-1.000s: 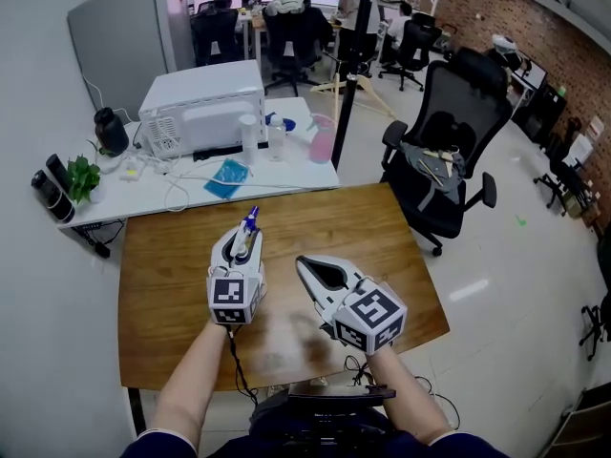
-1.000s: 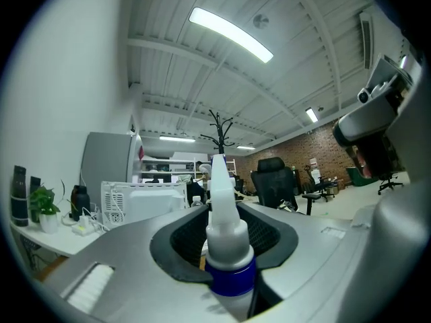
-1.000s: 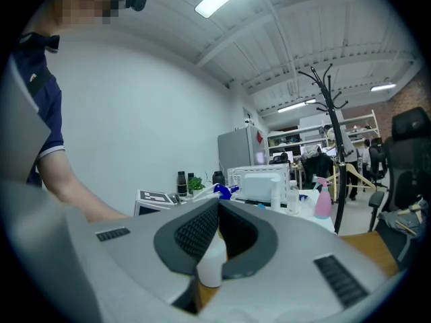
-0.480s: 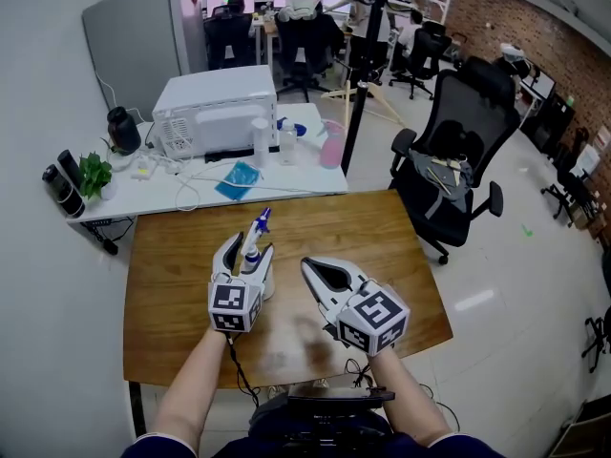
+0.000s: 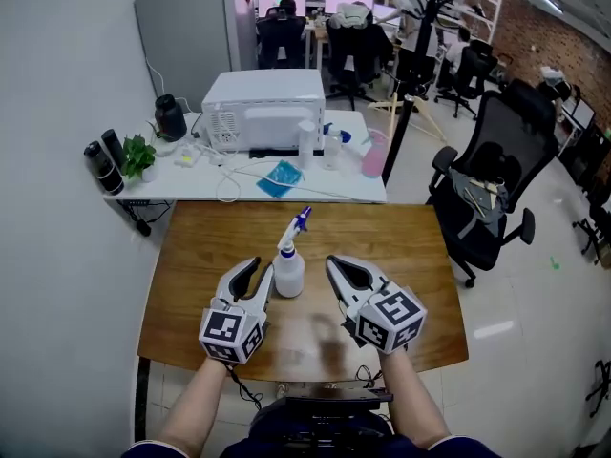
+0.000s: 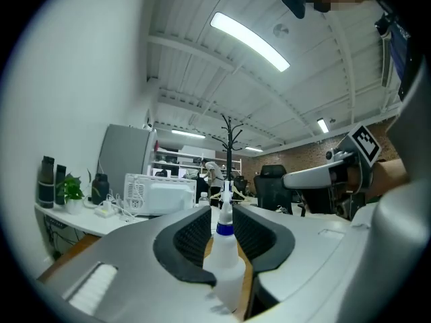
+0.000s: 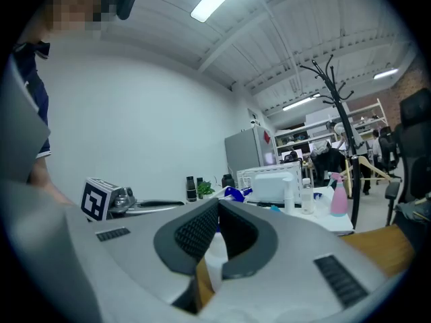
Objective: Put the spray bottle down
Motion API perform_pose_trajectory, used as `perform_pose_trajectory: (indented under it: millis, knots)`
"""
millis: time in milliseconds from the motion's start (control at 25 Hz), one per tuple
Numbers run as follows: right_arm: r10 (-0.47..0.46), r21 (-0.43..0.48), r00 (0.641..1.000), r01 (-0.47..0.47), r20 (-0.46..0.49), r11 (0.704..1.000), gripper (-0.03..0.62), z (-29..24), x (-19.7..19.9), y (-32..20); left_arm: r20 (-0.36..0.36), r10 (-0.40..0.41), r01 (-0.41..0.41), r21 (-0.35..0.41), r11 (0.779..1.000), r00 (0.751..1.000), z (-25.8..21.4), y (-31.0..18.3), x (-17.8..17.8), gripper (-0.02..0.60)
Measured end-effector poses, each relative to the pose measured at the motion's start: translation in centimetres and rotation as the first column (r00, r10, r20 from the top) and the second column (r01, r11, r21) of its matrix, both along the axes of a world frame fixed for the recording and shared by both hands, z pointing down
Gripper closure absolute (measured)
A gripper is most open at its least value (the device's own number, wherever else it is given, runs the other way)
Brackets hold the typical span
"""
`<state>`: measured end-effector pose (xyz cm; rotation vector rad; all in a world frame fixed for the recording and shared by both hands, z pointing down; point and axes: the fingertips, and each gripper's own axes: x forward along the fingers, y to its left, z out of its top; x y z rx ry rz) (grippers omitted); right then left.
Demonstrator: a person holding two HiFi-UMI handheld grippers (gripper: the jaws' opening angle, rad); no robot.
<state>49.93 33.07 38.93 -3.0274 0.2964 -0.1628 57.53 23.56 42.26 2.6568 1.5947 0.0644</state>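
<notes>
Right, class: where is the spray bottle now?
Head view: the spray bottle stands upright near the middle of the wooden table, with the white microwave beyond it.

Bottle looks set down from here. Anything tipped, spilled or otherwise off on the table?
Nothing stands out. The spray bottle stands upright on the wooden table, and no puddle or spill shows around it.

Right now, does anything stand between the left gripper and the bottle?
Nothing visible does. The bottle stands upright on the table, right at the tips of the left gripper, whose jaws are closing without pressing on it.
</notes>
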Motion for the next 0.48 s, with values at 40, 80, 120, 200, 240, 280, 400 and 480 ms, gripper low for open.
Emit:
perform_pose_trajectory:
  millis: [40, 80, 120, 200, 240, 280, 400, 480]
  knots:
    - [-0.01, 0.004, 1.0, 0.01, -0.003, 1.0, 0.592, 0.0, 0.1, -0.2, -0.004, -0.009, 0.009, 0.004, 1.0, 1.0, -0.4, -0.4, -0.2, 0.5]
    - [-0.019, 0.007, 1.0, 0.019, -0.005, 1.0, 0.592, -0.1, 0.2, -0.5, -0.007, -0.017, 0.017, 0.012, 1.0, 1.0, -0.7, -0.7, -0.4, 0.543]
    - [-0.029, 0.009, 1.0, 0.029, -0.008, 1.0, 0.592, -0.2, 0.2, -0.7, -0.006, -0.024, 0.024, 0.023, 0.999, 1.0, -0.9, -0.9, -0.6, 0.555]
    - [-0.046, 0.014, 0.999, 0.046, -0.012, 0.999, 0.592, -0.3, 0.2, -1.2, 0.005, -0.037, 0.037, 0.047, 0.998, 0.999, -1.0, -1.3, -0.9, 0.574]
    - [-0.054, 0.017, 0.998, 0.054, -0.014, 0.998, 0.592, -0.3, 0.2, -1.4, 0.011, -0.044, 0.044, 0.06, 0.997, 0.999, -0.9, -1.5, -1.1, 0.574]
    - [-0.061, 0.02, 0.998, 0.061, -0.015, 0.998, 0.592, -0.3, 0.2, -1.6, 0.016, -0.051, 0.049, 0.071, 0.996, 0.999, -0.9, -1.7, -1.2, 0.574]
    - [-0.074, 0.023, 0.997, 0.074, -0.018, 0.997, 0.592, -0.3, 0.2, -1.8, 0.033, -0.056, 0.053, 0.079, 0.995, 0.998, -0.9, -2.0, -1.5, 0.574]
    - [-0.077, 0.022, 0.997, 0.078, -0.019, 0.997, 0.592, -0.4, 0.1, -1.8, 0.04, -0.051, 0.048, 0.08, 0.996, 0.998, -1.1, -2.2, -1.8, 0.574]
